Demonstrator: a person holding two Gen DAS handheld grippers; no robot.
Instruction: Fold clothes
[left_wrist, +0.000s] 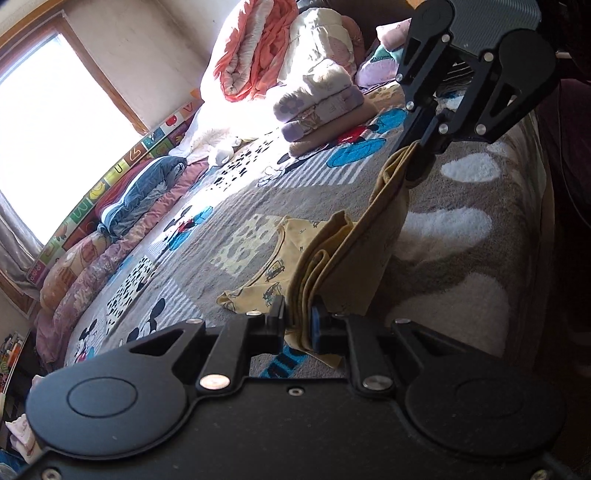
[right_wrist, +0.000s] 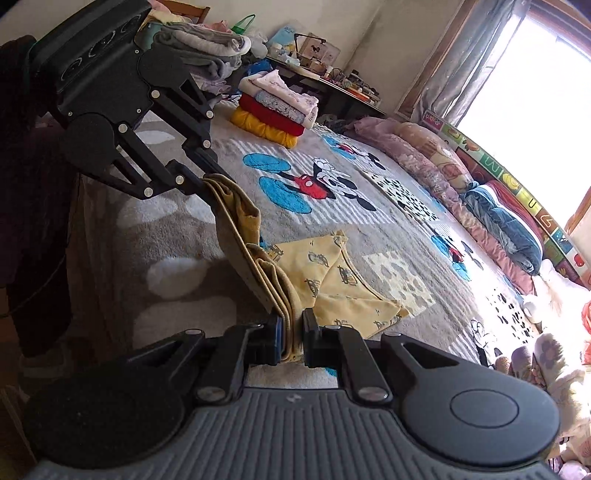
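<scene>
Grey shaggy carpet (left_wrist: 461, 192) with white blotches and cartoon mice in red, black and blue covers the floor, and everything else is placed against it. Along its far edge, under a bright window (left_wrist: 55, 122), runs a row of patterned cushions (left_wrist: 74, 273) with a blue quilted one (left_wrist: 147, 188) among them, backed by a coloured letter mat (right_wrist: 517, 184). At one end of the carpet sits a heap of orange and cream bedding (left_wrist: 266, 48) with a stack of folded blankets (left_wrist: 321, 107) in front; at the other end, a stack of folded clothes (right_wrist: 277, 107) in yellow, red and pale prints, with a cluttered low shelf behind.

Above the middle of the carpet, a pale yellow garment (left_wrist: 369, 236) printed with small cars is held up between both tools. Its folded edge, several layers thick, stretches taut from the left gripper (left_wrist: 299, 325) to the right gripper (right_wrist: 293, 332), each set of fingers pinching one end of that edge. In each wrist view the other tool shows at the upper corner, clamped on the far end of the fold. The rest of the garment hangs down from the edge and its lower part lies crumpled on the carpet, neckline showing.
</scene>
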